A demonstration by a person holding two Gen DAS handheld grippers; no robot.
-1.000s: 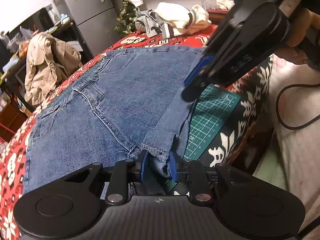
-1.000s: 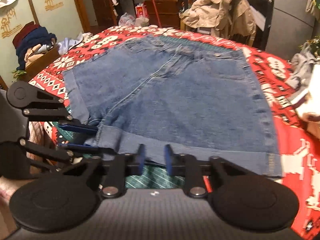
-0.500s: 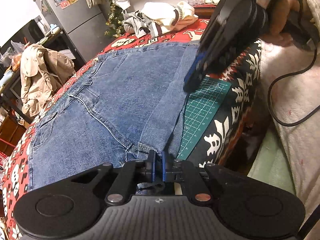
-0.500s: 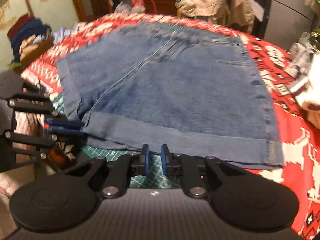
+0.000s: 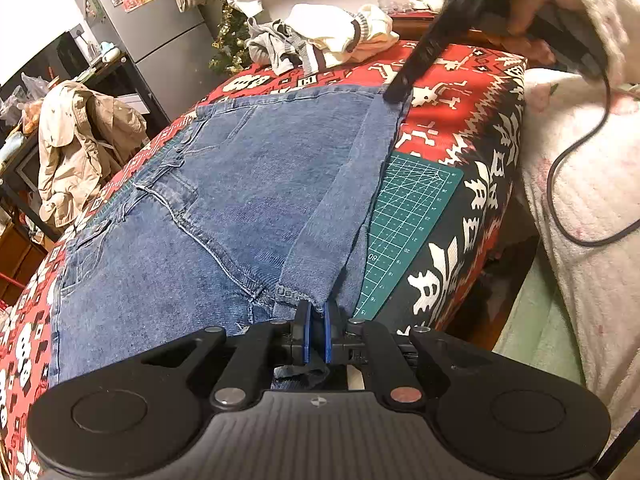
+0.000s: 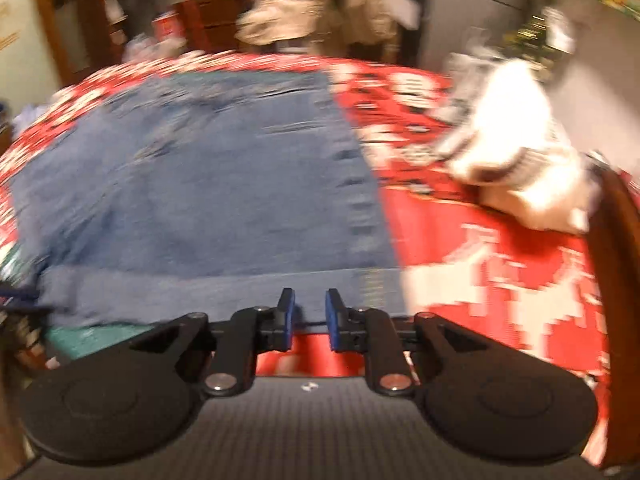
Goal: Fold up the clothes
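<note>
Warm indoor light, right view motion-blurred

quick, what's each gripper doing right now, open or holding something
Left gripper: shut on the denim shorts hem.
Right gripper: jaws opening, nothing gripped, above the shorts' hem.

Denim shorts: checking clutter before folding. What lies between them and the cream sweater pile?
Left wrist view: only bare red patterned cloth lies between the denim shorts and the cream sweater pile.

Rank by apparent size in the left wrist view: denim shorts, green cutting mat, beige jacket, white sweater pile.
1. denim shorts
2. beige jacket
3. green cutting mat and white sweater pile: look alike; the mat is partly under the shorts and the pile lies farther off, so unranked.
</note>
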